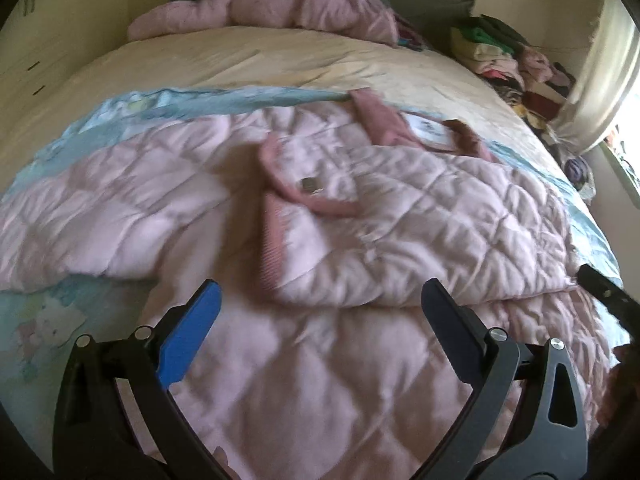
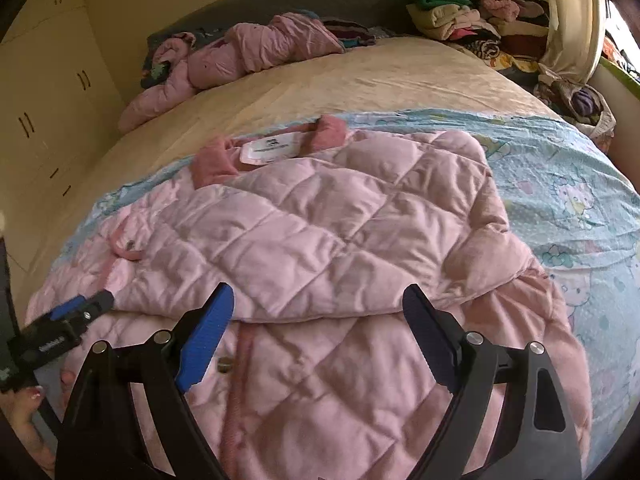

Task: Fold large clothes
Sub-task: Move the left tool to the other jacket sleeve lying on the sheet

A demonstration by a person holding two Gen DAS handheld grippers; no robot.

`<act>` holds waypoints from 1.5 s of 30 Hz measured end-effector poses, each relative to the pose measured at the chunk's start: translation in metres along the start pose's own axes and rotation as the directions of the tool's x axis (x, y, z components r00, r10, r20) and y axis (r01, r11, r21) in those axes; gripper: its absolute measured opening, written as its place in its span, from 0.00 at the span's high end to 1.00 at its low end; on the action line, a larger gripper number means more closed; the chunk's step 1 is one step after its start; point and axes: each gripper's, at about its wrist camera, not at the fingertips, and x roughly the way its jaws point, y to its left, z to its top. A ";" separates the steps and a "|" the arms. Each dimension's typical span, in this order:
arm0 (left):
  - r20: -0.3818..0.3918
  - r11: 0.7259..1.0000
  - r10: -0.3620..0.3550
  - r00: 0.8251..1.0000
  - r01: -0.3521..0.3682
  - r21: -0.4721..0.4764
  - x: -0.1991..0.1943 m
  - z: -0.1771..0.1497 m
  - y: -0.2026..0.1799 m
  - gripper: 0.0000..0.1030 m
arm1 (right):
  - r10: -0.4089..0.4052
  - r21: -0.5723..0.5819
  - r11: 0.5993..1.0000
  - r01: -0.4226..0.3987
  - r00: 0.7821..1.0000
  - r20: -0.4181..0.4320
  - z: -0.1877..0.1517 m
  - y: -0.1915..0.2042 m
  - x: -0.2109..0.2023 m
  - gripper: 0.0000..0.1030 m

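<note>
Two grippers hovered over a pink quilted jacket (image 1: 320,208) on the bed (image 1: 248,60).

Left gripper (image 1: 320,300) had jaws spread wide, holding nothing, low center of its frame; right gripper (image 2: 318,304) likewise spread, empty. Jacket lay across frame center on a light-blue cartoon sheet (image 2: 568,184), one side folded over the front, darker pink collar (image 2: 216,160) and white label (image 2: 270,146) toward upper center. Second pink coat (image 2: 240,60) lay bunched at upper left by the headboard; clothes pile (image 2: 472,16) at upper right. Cream cupboards (image 2: 52,92) at left edge.
</note>
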 end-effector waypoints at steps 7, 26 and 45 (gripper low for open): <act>0.031 0.999 0.023 0.999 -0.022 -0.029 -0.018 0.004 0.017 0.09 | 0.037 -0.040 0.999 -0.036 0.999 0.014 0.002 0.032 -0.013 0.17; 0.073 0.972 0.147 0.986 -0.130 -0.197 -0.053 0.019 0.108 0.09 | 0.145 -0.205 0.969 -0.136 0.989 0.029 0.016 0.151 -0.014 0.17; 0.074 0.900 0.267 0.961 -0.221 -0.377 -0.077 0.014 0.204 0.09 | 0.255 -0.361 0.897 -0.256 0.966 -0.053 -0.009 0.278 0.019 0.17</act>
